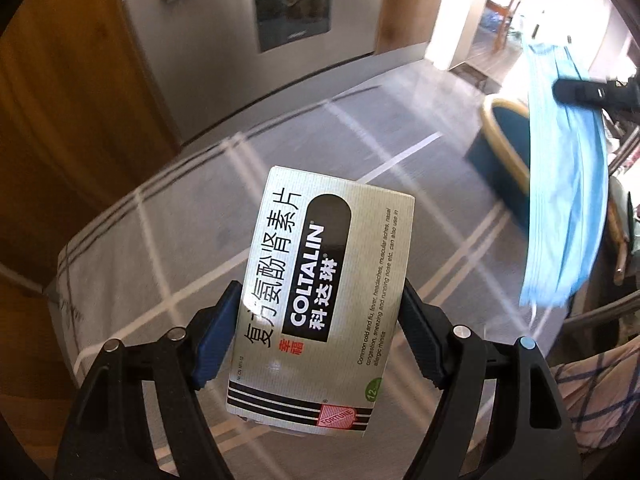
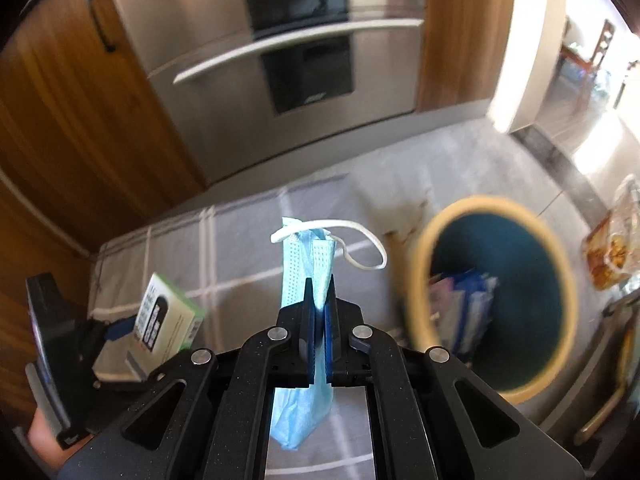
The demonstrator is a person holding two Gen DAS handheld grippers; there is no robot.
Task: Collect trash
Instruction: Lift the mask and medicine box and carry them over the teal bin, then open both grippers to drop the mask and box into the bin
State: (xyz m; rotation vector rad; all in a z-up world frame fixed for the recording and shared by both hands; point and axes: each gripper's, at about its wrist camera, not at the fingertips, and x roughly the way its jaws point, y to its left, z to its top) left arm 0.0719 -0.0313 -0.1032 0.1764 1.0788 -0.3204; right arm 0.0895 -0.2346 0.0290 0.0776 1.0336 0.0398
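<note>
We see a glossy cardboard medicine box (image 1: 320, 300), a soft pleated cloth face mask (image 2: 306, 272), a brushed steel oven (image 2: 280, 80), and wood-grain cabinets (image 1: 60, 100).

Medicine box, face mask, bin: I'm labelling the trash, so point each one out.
Medicine box (image 1: 320, 280): left wrist view, printed front face.
Face mask (image 2: 306, 264): right wrist view, blue pleated part above the claw.
Bin (image 2: 420, 248): right wrist view, tan rim.

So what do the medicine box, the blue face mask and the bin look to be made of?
Medicine box: looks like thin printed cardboard with a slight sheen, going by its crisp folded edges. Blue face mask: looks like soft pleated non-woven fabric, matte and limp, with a white elastic loop. Bin: dark teal inner wall and pale tan rim; too blurred to say what it is made of.
</note>
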